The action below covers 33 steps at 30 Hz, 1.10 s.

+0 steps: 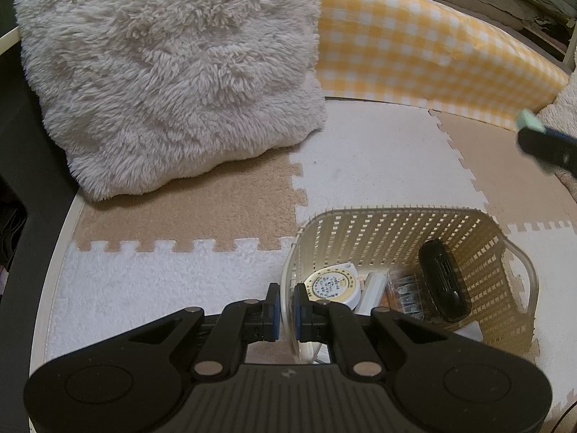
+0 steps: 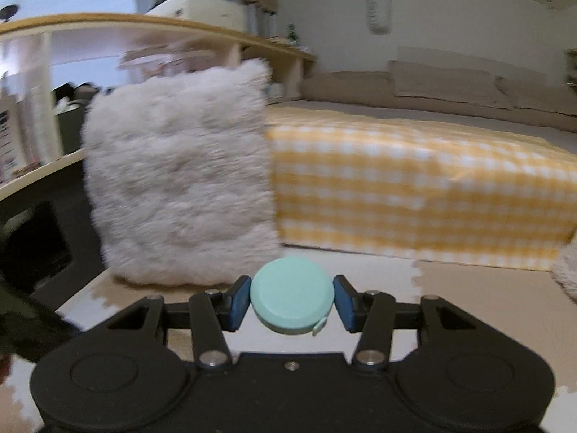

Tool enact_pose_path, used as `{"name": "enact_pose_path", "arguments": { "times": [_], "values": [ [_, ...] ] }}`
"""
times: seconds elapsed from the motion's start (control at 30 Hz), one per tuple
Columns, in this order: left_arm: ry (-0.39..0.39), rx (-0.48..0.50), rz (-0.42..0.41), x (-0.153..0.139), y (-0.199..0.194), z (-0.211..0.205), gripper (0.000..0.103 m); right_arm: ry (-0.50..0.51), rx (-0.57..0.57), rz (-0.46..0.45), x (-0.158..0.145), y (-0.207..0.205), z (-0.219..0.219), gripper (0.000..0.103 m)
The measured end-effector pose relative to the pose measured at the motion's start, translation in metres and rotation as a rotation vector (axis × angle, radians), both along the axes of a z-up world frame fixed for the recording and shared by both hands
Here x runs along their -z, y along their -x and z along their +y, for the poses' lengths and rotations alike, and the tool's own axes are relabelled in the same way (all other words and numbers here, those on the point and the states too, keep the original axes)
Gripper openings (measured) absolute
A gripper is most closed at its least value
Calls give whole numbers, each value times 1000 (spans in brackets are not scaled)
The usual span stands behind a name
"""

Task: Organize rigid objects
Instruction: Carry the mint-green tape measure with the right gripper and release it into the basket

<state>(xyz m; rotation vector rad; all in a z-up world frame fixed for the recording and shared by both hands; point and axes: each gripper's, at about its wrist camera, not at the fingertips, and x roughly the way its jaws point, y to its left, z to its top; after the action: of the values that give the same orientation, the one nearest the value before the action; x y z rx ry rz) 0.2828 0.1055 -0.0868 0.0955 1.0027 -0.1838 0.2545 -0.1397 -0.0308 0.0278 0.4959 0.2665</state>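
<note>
Right claw (image 2: 292, 301) clamped on mint round tape measure (image 2: 291, 294), squeezed between both pads. Left claw (image 1: 285, 312) pinched together on the near wall of the cream basket (image 1: 396, 216).

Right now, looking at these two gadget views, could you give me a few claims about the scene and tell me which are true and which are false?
1. The right gripper holds a round mint-green case. True.
2. The left gripper hangs free, gripping nothing. False: its fingers are pinched on the rim of the cream basket, one inside the wall and one outside.
3. The basket is empty. False: it holds a black power bank, a white round tape measure and other small items.
4. A fluffy white cushion stands beside a yellow checked cloth. True.
5. The floor is bare wood. False: it is covered with interlocking foam mats, white and tan.
</note>
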Motion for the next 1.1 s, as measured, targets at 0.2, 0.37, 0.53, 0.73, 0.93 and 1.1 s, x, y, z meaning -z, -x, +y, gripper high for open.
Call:
{"name": "enact_pose_path", "arguments": {
  "times": [0.2,0.37,0.53,0.73,0.93,1.1],
  "values": [
    [-2,0,-1,0,1,0,8,-8,-120,88,18,8,40,51],
    [-3,0,-1,0,1,1,8,-14,-188,186,36,8,64,50],
    [-2,0,-1,0,1,1,8,2,-229,269,55,6,84,50],
    [-3,1,-1,0,1,1,8,38,-235,335,77,-1,100,50],
    [-3,1,-1,0,1,1,8,54,-248,360,84,-6,109,51],
    [-3,1,-1,0,1,1,8,51,-258,371,87,-6,111,58]
  ]
}}
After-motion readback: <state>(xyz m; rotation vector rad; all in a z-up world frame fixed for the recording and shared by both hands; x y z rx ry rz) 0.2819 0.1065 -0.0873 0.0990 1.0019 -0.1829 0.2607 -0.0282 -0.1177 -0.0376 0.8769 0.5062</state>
